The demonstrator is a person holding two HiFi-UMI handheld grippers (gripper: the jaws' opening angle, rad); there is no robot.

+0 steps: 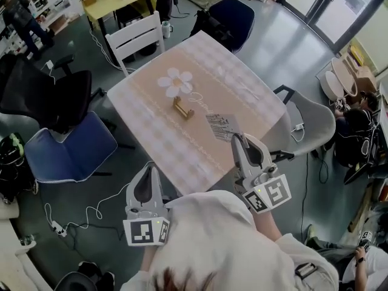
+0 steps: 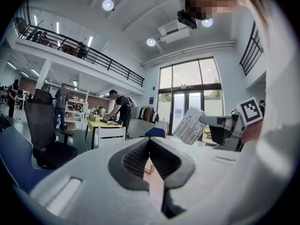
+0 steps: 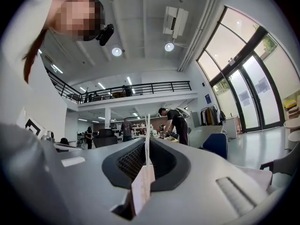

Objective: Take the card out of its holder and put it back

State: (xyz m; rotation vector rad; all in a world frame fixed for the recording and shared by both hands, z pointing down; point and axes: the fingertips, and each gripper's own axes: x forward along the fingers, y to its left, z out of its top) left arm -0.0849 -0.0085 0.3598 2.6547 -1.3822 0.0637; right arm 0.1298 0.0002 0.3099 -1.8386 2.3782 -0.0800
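Note:
A small wooden card holder (image 1: 182, 109) stands near the middle of the table (image 1: 151, 132), which wears a pale checked cloth. My right gripper (image 1: 237, 137) hovers over the table's near right edge, shut on the white printed card (image 1: 223, 126), which is held up in the air to the right of the holder. In the right gripper view the card (image 3: 146, 139) shows edge-on between the pads. The left gripper view shows the card (image 2: 190, 124) tilted in the right gripper (image 2: 220, 121). My left gripper (image 1: 146, 168) hangs off the table's near corner, jaws together and empty.
A daisy print (image 1: 176, 82) lies just beyond the holder. Around the table stand a white chair (image 1: 134, 38), a blue chair (image 1: 70, 147), a black office chair (image 1: 48, 93) and a grey chair (image 1: 309, 123). Cables (image 1: 91, 211) trail on the floor at left.

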